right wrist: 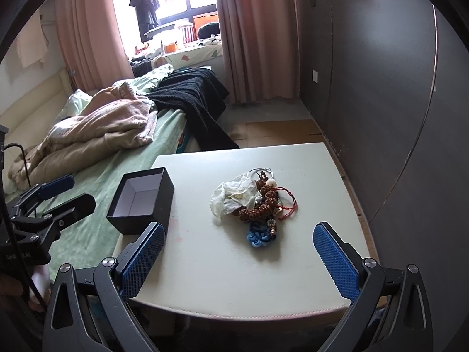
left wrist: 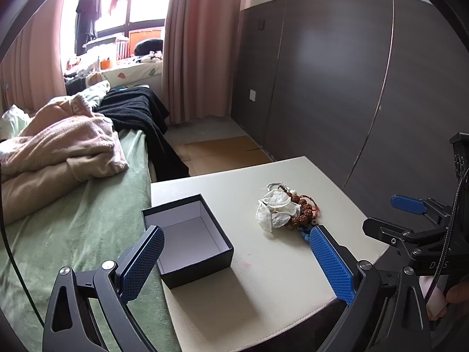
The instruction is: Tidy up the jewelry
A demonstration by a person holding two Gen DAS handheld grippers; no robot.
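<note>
Beside a bed (right wrist: 123,158) with a green sheet and a heap of blankets stood a small white tabletop (right wrist: 234,264), and that was where all the work waited. A black box (right wrist: 140,199) with a white inside sat open at the left edge of the tabletop, next to the bed, and nothing lay in it. The jewelry pile (right wrist: 258,202) was in the middle of the tabletop, well apart from the box. It was a tangle: brown bead strings, a red cord, a silver ring, a blue knotted piece at the near side, and a crumpled white wrapper (right wrist: 231,196) lying against the beads. No piece had been pulled out of the pile. The left gripper (left wrist: 234,252) hung over the near part of the tabletop with its blue pads spread wide, holding nothing; the box was near its left pad and the pile near its right one. The right gripper (right wrist: 237,252) hung in front of the pile, also spread wide and holding nothing. So the job looked like it had not begun. Every piece seemingly still had to be picked up and put into the box, and the tangled strings might come up all together.
</note>
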